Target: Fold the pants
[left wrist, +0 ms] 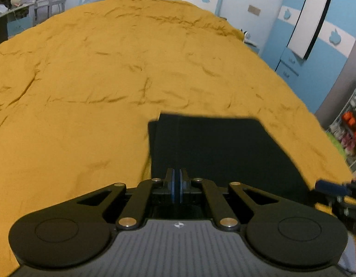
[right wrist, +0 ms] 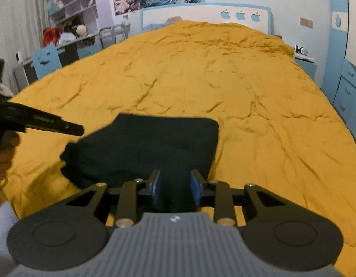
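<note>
Only apple cut-outs (right wrist: 240, 15) mark the headboard (right wrist: 201, 11).

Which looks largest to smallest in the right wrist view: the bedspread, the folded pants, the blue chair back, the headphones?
1. Yellow bedspread
2. Folded dark pants
3. Blue chair back
4. Headphones

The chair and headphones sit farther away, so true sizes remain unsure.
</note>
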The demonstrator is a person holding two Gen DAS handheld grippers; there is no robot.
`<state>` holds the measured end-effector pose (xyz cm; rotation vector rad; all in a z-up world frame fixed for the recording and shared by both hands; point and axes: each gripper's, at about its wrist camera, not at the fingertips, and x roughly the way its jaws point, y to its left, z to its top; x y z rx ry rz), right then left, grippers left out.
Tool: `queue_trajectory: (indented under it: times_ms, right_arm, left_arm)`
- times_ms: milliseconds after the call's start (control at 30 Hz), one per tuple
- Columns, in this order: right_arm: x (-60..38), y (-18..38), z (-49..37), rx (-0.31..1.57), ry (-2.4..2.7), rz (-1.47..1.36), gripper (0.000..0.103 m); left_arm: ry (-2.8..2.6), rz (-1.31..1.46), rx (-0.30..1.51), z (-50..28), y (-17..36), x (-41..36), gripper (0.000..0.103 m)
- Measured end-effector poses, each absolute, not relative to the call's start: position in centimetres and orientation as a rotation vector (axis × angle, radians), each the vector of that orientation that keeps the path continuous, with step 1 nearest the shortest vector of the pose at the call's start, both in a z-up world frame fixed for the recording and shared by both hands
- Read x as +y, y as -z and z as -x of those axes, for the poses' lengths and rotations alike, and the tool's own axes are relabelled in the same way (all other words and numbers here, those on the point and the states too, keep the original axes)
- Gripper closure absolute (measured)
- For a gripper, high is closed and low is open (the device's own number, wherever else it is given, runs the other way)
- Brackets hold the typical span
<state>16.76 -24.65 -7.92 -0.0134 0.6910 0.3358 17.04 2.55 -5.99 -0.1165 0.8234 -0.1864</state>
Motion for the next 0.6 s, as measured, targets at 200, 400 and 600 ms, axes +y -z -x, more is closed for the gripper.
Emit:
queue_trajectory:
  times_ms: [200, 400, 600]
  right_arm:
    - [-24.7, 11.5, -16.8, 0.754, -0.326, 0.013, 0.077]
    - [-25.1, 10.8, -16.1, 0.74, -0.312, -0.01, 0.074]
    - [-25.6, 5.6, -14.2, 0.624, -0.308, -0.036, 0.046]
  left_arm:
    - [0.161, 0.127, 0.859, -15.8, 8.8, 2.9, 0.098]
    - [0.138, 0.089, 0.8, -14.5, 6.2, 2.5, 0.085]
    - [0.082, 0.037, 0.674, -11.2, 1.3, 1.6, 0.042]
